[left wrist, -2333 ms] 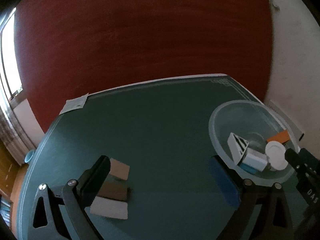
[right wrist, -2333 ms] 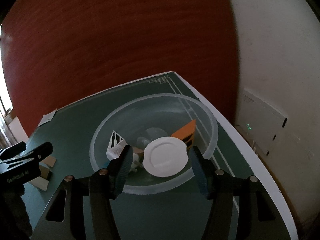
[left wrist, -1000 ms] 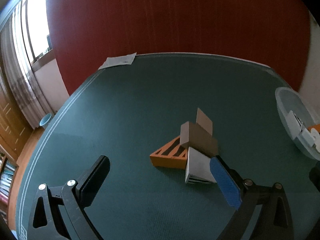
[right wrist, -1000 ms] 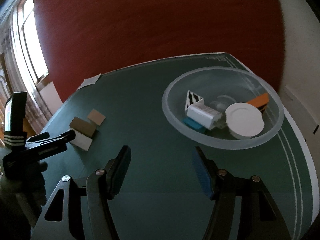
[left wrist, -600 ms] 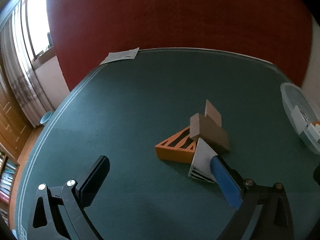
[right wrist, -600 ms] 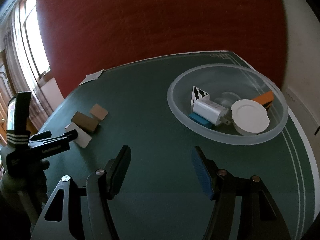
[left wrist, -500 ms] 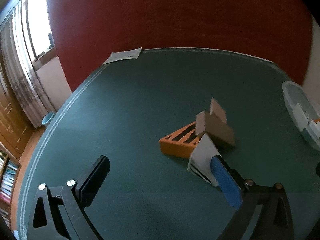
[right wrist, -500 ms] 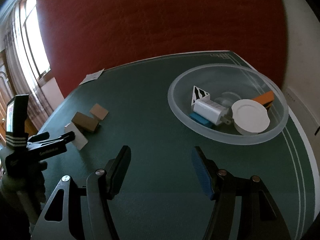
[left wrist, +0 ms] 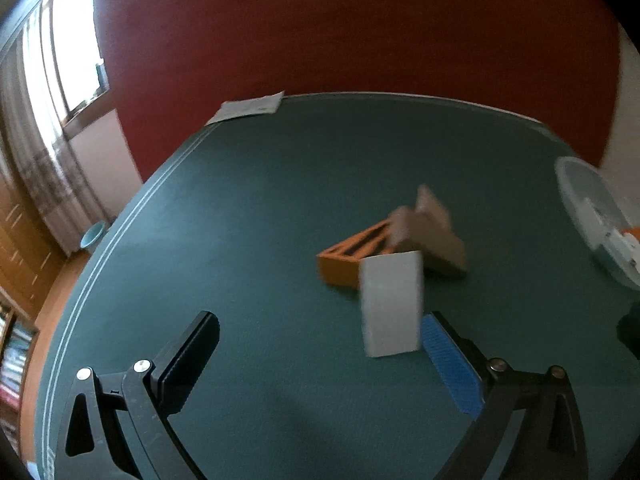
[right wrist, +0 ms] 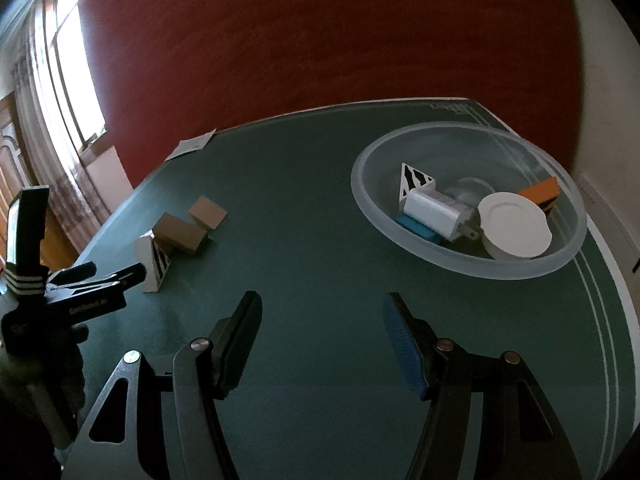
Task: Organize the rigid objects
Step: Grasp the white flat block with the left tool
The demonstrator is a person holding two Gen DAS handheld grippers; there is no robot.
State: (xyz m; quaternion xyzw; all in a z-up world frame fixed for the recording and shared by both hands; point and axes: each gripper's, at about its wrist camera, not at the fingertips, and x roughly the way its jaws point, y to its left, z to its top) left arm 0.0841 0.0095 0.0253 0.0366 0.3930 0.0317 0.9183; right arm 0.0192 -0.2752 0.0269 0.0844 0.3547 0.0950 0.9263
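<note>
The white wedge (left wrist: pixel 391 303) stands tipped up on the green tabletop (left wrist: pixel 248 216), touching my left fingers' blue pad (left wrist: pixel 450 364); those fingers (left wrist: pixel 320 354) are spread wide, clamping nothing. Behind it lie an orange wedge (left wrist: pixel 344 256) and brown blocks (left wrist: pixel 430 236). My right fingers (right wrist: pixel 322 336) hover apart, empty, near the clear bowl (right wrist: pixel 468 268).

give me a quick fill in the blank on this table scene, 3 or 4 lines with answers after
1. The white round lid lies inside the clear ____.
2. The table is covered in a dark ____ cloth.
3. The left gripper has its jaws ____, with the white block against its blue finger.
4. Behind the white block lies an ____ triangular piece.

Missing words: bowl; green; open; orange
</note>
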